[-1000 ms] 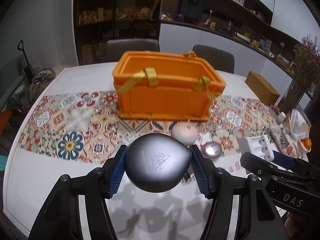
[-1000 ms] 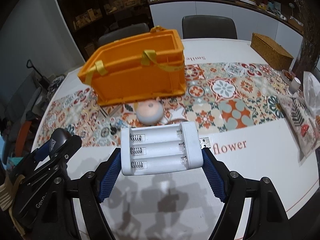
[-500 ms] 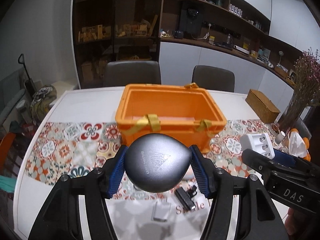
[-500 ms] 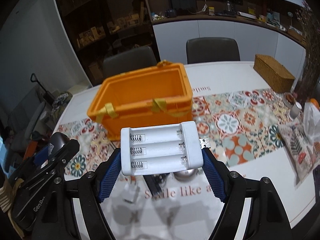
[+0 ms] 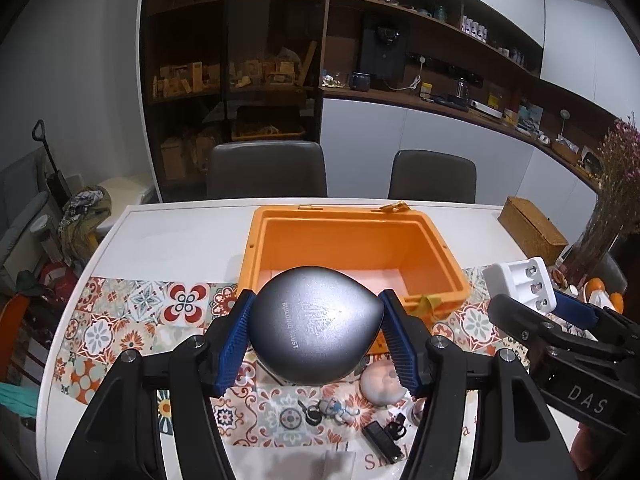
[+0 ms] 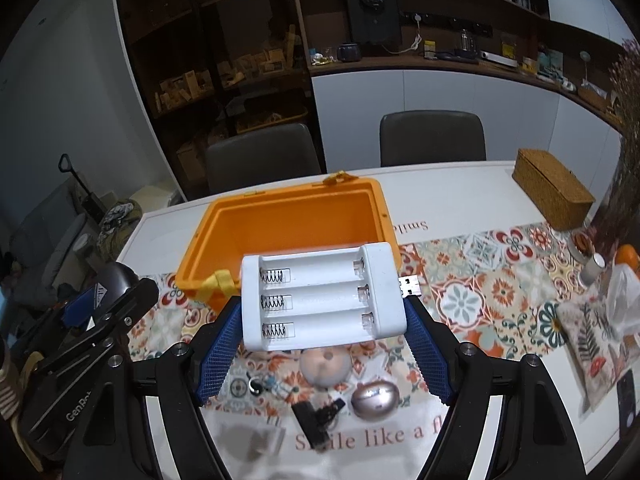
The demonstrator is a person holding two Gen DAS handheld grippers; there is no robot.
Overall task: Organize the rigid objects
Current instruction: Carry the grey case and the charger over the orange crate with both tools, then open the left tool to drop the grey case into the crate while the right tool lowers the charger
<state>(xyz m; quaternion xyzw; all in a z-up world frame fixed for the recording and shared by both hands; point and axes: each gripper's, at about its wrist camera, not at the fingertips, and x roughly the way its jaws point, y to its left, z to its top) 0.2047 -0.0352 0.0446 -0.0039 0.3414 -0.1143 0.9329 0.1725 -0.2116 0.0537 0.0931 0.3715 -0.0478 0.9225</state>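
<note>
My left gripper (image 5: 316,338) is shut on a grey teardrop-shaped case (image 5: 314,332), held high above the table in front of the open orange crate (image 5: 348,254). My right gripper (image 6: 324,318) is shut on a white USB battery charger (image 6: 322,300) with three empty slots, held above the crate's (image 6: 292,220) near rim. The charger also shows at the right of the left wrist view (image 5: 520,282). The crate looks empty inside.
On the patterned runner (image 6: 472,292) below lie a pale round puck (image 6: 325,368), a silver oval object (image 6: 375,394), a black clip (image 6: 316,414), a small astronaut keyring (image 5: 334,408) and a white adapter (image 6: 270,440). A wicker box (image 6: 552,194) and dried flowers (image 5: 618,192) stand at the right.
Both grippers have risen with their objects and tipped toward the crate, so its inside now shows. More small items on the table have come into view below.
</note>
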